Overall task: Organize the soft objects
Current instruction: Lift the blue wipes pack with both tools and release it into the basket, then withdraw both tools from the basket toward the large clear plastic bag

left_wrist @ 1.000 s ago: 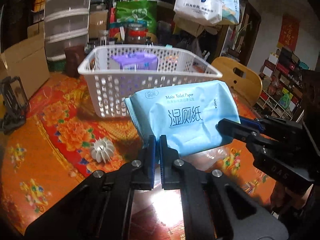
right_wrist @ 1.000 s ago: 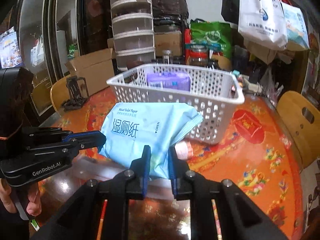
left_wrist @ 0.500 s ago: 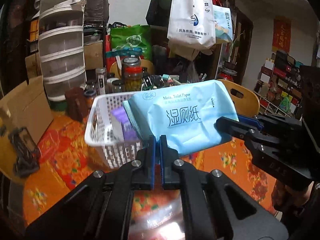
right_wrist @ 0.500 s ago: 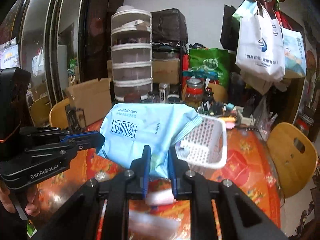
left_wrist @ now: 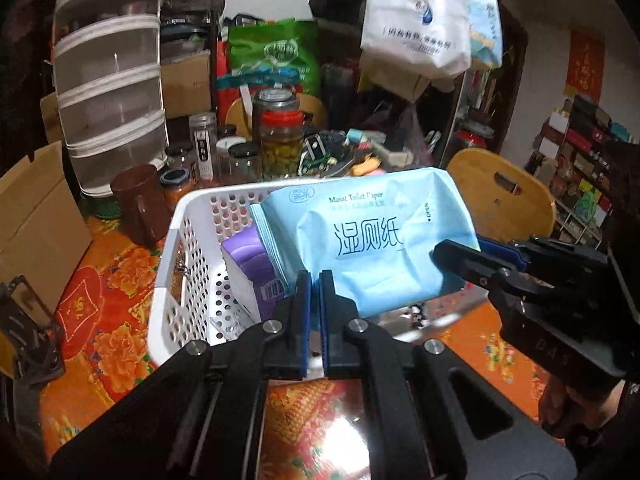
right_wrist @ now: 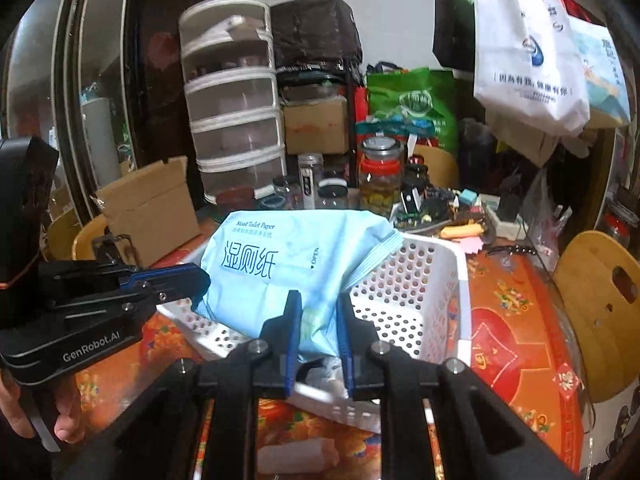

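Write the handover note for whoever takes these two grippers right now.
Left gripper: shut on the near edge of the blue wet-wipe pack.
Right gripper: shut on the same pack's other end.
The pack hangs between both grippers over the white basket, not yet set down.
Done: a purple pack already lies in the basket.
Left: lower the blue pack beside the purple one, then open both grippers.

One blue wipes pack point(left_wrist: 372, 240), one purple pack point(left_wrist: 250, 264), one white basket point(left_wrist: 176, 280), two grippers: left point(left_wrist: 314, 280) and right point(right_wrist: 316, 304), two wooden chairs, one stack of drawers point(right_wrist: 232, 96).
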Motion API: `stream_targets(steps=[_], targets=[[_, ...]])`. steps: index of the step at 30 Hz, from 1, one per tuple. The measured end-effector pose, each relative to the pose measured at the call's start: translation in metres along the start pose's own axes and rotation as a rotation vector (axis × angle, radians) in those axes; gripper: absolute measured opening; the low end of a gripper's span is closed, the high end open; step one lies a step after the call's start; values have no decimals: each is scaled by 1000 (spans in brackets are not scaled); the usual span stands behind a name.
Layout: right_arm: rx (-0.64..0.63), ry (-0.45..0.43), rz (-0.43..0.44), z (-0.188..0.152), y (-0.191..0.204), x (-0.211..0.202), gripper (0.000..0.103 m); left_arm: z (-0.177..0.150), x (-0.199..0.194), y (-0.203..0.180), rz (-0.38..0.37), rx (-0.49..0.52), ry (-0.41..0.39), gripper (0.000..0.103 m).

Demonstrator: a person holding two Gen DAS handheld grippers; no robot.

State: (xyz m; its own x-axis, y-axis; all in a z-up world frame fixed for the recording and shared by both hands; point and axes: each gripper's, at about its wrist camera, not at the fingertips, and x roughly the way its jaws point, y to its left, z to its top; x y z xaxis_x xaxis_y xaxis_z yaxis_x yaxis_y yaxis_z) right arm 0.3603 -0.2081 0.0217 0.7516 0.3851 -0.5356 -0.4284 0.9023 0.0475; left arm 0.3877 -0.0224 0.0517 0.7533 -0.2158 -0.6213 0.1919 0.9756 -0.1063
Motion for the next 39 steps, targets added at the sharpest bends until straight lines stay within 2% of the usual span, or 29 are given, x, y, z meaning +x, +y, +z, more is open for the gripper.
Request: stream_targets(steps=[3, 5, 6, 7, 8, 9, 10, 12, 15, 23, 30, 33, 39], targets=[[-26, -1, -61, -3, -3, 15, 20, 1, 28, 4, 19, -6, 36, 4], [-29, 38, -113, -5, -6, 29, 24, -2, 41, 6, 55, -5, 54, 13], [-5, 52, -93, -6, -12, 34, 26, -4, 45, 8, 76, -4, 60, 27], [10, 57, -86, -8, -15, 35, 36, -6, 47, 11, 78, -9, 63, 37], [22, 58, -92, -11, -19, 36, 44, -8, 47, 13, 79, -15, 60, 58], [21, 55, -102, -13, -21, 35, 61, -10, 45, 16, 88, -21, 50, 67], [25, 48, -117, -16, -24, 34, 69, -13, 42, 19, 99, -24, 34, 68], [35, 45, -116, -19, -27, 29, 70, -15, 33, 23, 101, -30, 8, 71], [42, 43, -103, -23, -30, 19, 78, -16, 20, 27, 94, -38, 2, 78], [54, 30, -74, -56, -25, -33, 83, -50, -33, 22, 90, -49, 22, 79], [77, 70, -43, -103, -19, -63, 86, -104, -70, 31, 88, -105, 82, 79], [74, 108, -34, -124, -14, -66, 86, -132, -77, 40, 100, -156, 117, 79], [130, 199, -11, -161, -13, -62, 86, -185, -85, 53, 78, -256, 176, 79]])
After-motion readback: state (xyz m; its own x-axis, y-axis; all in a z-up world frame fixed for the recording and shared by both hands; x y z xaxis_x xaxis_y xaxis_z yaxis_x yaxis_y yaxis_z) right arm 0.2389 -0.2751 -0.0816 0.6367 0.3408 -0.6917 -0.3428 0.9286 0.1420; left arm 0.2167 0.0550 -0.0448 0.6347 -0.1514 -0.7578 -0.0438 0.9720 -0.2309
